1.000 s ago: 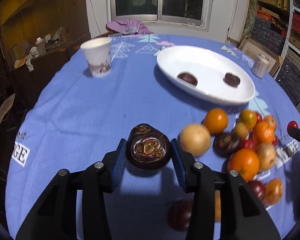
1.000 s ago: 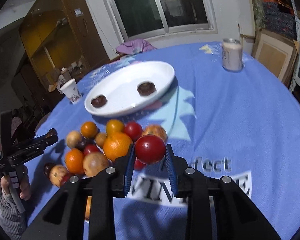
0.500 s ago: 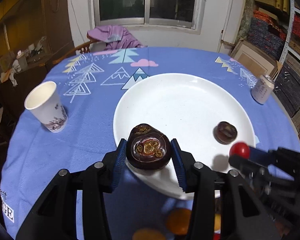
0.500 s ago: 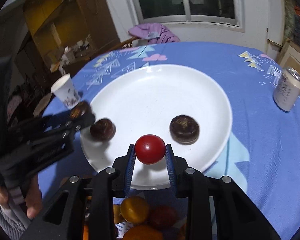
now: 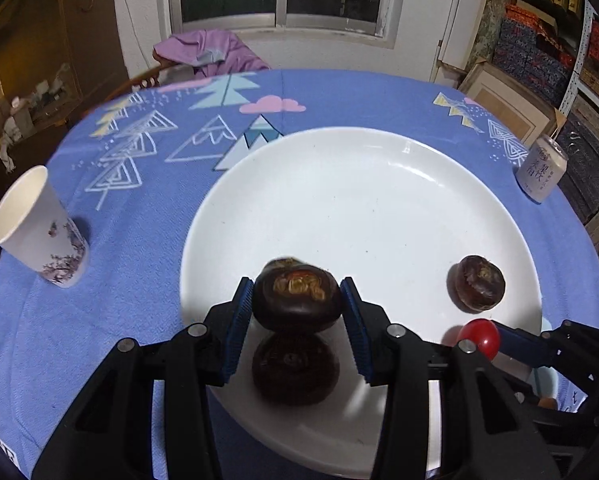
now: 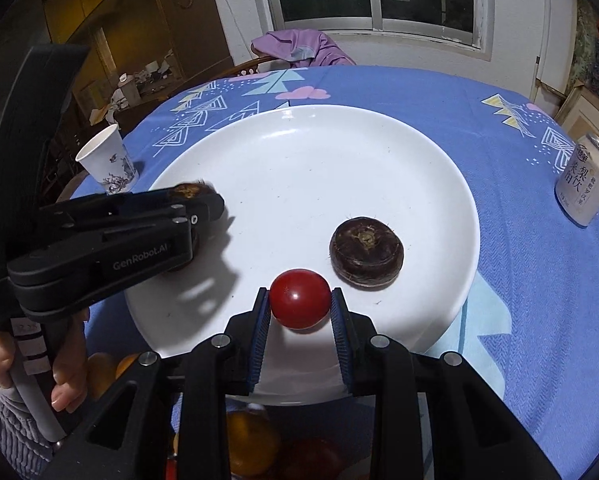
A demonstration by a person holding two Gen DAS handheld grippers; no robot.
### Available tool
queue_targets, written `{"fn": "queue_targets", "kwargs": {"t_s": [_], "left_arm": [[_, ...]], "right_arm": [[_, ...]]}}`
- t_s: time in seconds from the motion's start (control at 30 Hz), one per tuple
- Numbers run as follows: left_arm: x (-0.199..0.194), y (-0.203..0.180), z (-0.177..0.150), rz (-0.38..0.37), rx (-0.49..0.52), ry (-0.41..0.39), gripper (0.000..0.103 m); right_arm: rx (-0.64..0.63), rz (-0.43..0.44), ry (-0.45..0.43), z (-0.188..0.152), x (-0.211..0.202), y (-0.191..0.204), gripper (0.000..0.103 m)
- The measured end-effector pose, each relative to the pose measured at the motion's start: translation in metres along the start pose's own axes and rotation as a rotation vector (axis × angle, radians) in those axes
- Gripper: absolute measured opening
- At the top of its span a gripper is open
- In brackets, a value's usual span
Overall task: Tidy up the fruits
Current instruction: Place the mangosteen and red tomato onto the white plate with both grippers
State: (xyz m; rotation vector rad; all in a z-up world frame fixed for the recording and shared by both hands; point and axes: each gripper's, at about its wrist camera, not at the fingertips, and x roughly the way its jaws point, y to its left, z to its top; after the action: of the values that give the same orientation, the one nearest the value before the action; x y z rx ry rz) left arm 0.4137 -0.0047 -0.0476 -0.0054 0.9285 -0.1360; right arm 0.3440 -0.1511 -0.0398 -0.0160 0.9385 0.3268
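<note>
Dark-brown and smooth-skinned, hence the first risk: carried the water chestnut (image 5: 295, 308) in the left gripper (image 5: 297, 294) right above a second water chestnut (image 5: 295, 368) lying on the white plate (image 5: 339, 184) just under the jaws. Let go from there, would likely have struck the lower one, bounced, and rolled towards the near rim or shoved its neighbour aside. Better set down a little ahead of the fingertips, on bare plate. Second risk judged at the right gripper (image 6: 299, 304): held a round, glossy cherry tomato (image 6: 299, 298) over the near part of the plate, with a third water chestnut (image 6: 366, 254) just ahead and to the right. Released from any height, could have rolled across the shallow dish into that chestnut, or back off the near edge onto the loose fruit (image 6: 251, 448) below the gripper. Also brought the two grippers close together over the same plate, so might have clipped one another on the way down or out. Left gripper: partly closed, blue pads (image 5: 239, 320) pressed on both flanks of the chestnut, clear of the plate. Right gripper: nearly closed, clamping the tomato at its sides, touching nothing else.
</note>
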Motion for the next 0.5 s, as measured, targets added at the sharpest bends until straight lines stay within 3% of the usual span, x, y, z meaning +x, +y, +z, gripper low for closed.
{"fn": "queue_targets", "kwargs": {"t_s": [0.37,0.47,0.5], "left_arm": [[-0.019,0.002,0.004,0.020,-0.001,-0.042,0.053],[-0.042,0.010,0.001,0.021,-0.032,-0.073,0.055],[-0.051,0.013,-0.002,0.021,-0.042,-0.086,0.062]], "right_arm": [[0.057,0.044,-0.029,0.000,-0.016,-0.014,0.047],[0.094,0.054,-0.071,-0.001,-0.030,-0.024,0.063],[0.119,0.055,-0.089,-0.001,-0.035,-0.029,0.070]]}}
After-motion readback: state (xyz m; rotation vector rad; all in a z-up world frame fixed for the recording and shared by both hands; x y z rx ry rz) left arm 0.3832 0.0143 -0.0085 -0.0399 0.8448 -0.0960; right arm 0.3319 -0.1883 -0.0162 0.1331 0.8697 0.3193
